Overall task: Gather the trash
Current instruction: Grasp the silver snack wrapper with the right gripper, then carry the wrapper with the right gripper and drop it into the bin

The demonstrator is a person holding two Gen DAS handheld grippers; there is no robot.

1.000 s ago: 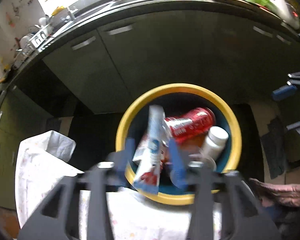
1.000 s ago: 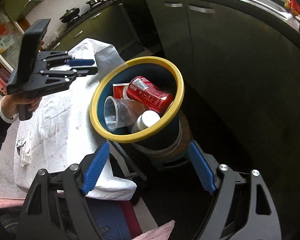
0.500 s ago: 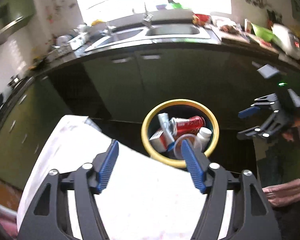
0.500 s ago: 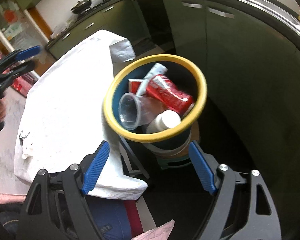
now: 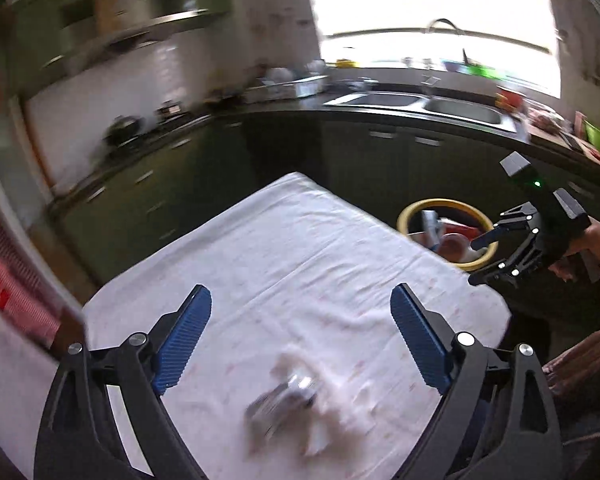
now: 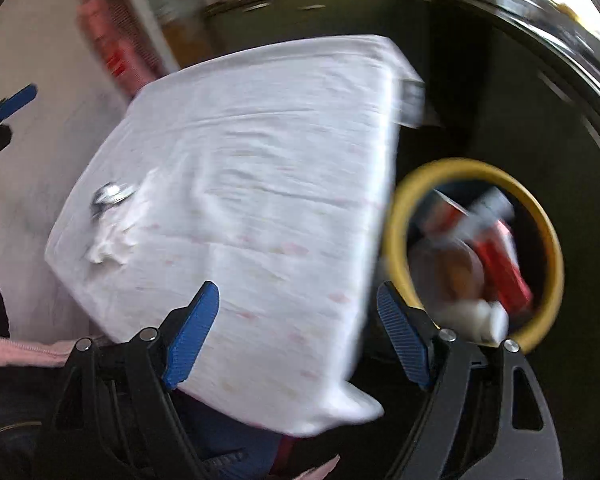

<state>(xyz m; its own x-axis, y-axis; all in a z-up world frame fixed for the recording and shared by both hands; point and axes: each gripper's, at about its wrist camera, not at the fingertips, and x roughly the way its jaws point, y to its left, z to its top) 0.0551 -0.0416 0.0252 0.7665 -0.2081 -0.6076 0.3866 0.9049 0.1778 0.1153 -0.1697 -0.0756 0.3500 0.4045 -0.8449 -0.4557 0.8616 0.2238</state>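
My left gripper (image 5: 298,296) hangs over the white-clothed table (image 5: 300,248), its jaws opening wide with nothing between them. Just below it lie a crumpled silvery wrapper (image 5: 284,396) and a white tissue (image 5: 332,420), both blurred. The yellow-rimmed bin (image 5: 408,216) stands past the table's far right edge. My right gripper (image 6: 296,292) is open and empty over the table's near edge, with the bin (image 6: 396,216) to its right. The bin holds a red can (image 6: 504,268), a white bottle (image 6: 476,316) and a tube (image 6: 488,204). The silvery wrapper (image 6: 110,196) and tissue (image 6: 108,240) lie far left.
Dark green cabinets and a counter with a sink (image 5: 456,110) run behind the table and bin. A hand (image 5: 576,256) holds the right gripper (image 5: 480,260) beside the bin. A pink sleeve (image 6: 24,354) shows at the lower left of the right wrist view.
The left gripper let the tube go into the bin, drew back over the table and opened wide. The right gripper swung from above the bin toward the table and rolled.
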